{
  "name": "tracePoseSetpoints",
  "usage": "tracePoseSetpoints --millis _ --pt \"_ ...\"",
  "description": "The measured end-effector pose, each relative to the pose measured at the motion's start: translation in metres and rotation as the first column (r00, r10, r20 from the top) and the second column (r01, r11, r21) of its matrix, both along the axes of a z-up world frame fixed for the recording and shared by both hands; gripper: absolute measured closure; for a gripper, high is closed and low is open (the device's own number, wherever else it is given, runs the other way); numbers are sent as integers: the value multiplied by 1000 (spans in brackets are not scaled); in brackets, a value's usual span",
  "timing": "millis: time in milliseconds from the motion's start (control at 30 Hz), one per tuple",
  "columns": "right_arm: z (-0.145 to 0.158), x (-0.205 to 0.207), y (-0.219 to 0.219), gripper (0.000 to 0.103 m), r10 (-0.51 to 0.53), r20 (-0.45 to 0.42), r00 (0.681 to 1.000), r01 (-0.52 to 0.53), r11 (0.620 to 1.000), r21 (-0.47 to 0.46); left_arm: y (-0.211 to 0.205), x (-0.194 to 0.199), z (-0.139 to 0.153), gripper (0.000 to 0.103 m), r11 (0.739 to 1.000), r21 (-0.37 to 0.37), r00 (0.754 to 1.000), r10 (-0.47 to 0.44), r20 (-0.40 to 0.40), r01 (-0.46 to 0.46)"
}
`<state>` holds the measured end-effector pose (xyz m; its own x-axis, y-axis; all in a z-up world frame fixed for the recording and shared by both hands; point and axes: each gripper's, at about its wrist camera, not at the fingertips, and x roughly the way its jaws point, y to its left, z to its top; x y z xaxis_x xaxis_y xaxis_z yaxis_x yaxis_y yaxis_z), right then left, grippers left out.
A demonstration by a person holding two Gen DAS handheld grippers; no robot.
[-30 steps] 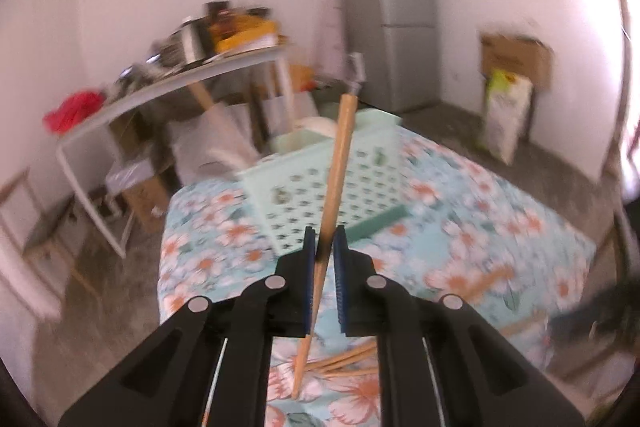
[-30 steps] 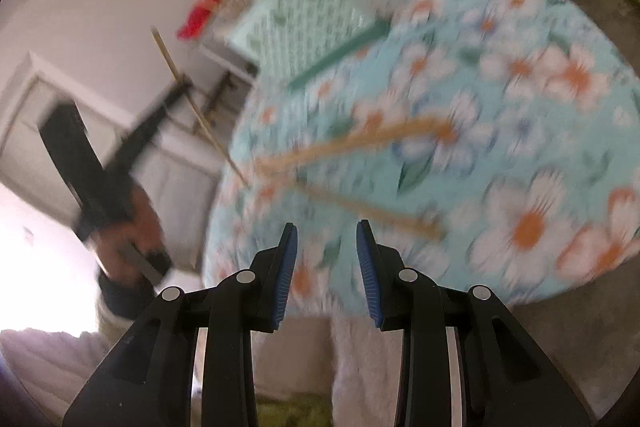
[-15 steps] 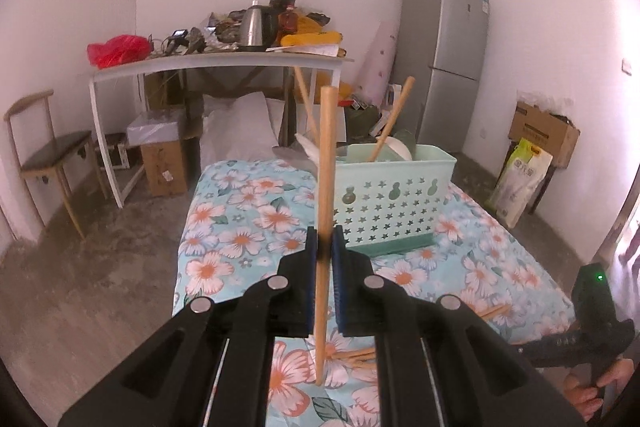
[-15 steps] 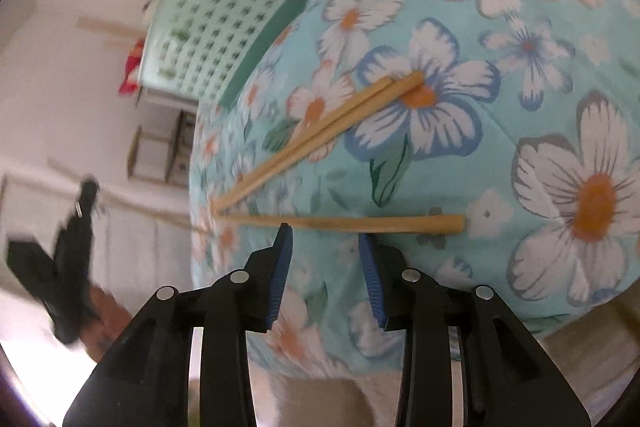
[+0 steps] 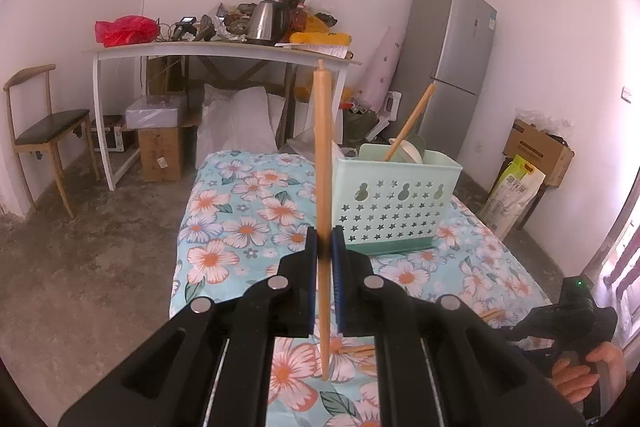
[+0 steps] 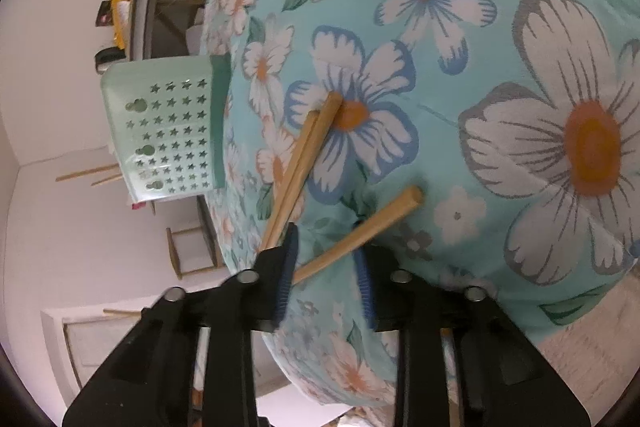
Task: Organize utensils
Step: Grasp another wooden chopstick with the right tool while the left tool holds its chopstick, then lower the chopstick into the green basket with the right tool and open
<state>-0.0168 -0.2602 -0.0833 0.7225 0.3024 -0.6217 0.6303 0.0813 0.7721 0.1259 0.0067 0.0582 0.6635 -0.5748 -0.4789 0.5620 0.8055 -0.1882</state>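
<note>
Left gripper [image 5: 325,247] is pinching a chopstick [image 5: 322,163] upright beside the basket [image 5: 394,203], ready for dropping in; right gripper [image 6: 325,267] is closing around a lone chopstick [image 6: 360,233].

The basket [image 5: 394,205] stands on the surface [image 5: 224,223]; chopsticks [image 6: 302,165] lie before it, two more inside, a fridge [image 5: 454,67] behind.

The tablecloth [image 6: 500,75] is turquoise, printed with white flowers with orange or blue centres and green leaves. The utensil basket [image 5: 396,203] is mint green, pierced with stars and gourd shapes. The chopsticks [image 6: 304,163] are pale tan wood. Black grippers carry blue pads [image 6: 285,275].
</note>
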Motion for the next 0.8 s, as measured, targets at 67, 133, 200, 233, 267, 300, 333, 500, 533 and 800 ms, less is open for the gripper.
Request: tracePoseSetpoints --millis 67,133,200,233,267,300,333,500,533,800 --pt "2 -3 -2 89 10 3 1000 -10 1000 -11 1 0 0 97 1000 -4 1000 2 -1 -2" --pt "10 -6 -2 90 33 14 999 -33 998 -57 0 0 0 96 1000 2 1000 6 -2 -6" --pt "25 -6 -1 91 67 30 997 -62 988 -142 2 1 1 96 1000 6 1000 12 -6 -12" --pt "33 -7 0 91 81 37 996 -73 980 -184 2 1 2 96 1000 11 1000 18 -9 -18" --pt "46 -7 1 92 102 48 994 -87 965 -247 3 2 3 96 1000 16 1000 27 -11 -27" --pt "56 -8 2 93 118 58 991 -96 951 -293 5 1 4 96 999 16 999 32 -14 -32" --pt "73 -9 4 93 142 75 987 -105 924 -368 6 1 5 96 999 16 999 36 -18 -35" --pt "137 -5 13 99 246 141 959 -113 788 -605 8 -2 8 97 999 13 999 44 -23 -44" --pt "149 -2 14 99 263 153 953 -109 763 -637 7 -2 8 97 999 13 999 44 -18 -44" --pt "248 6 8 99 343 263 902 58 506 -861 -10 -5 9 97 999 31 999 33 9 -34"
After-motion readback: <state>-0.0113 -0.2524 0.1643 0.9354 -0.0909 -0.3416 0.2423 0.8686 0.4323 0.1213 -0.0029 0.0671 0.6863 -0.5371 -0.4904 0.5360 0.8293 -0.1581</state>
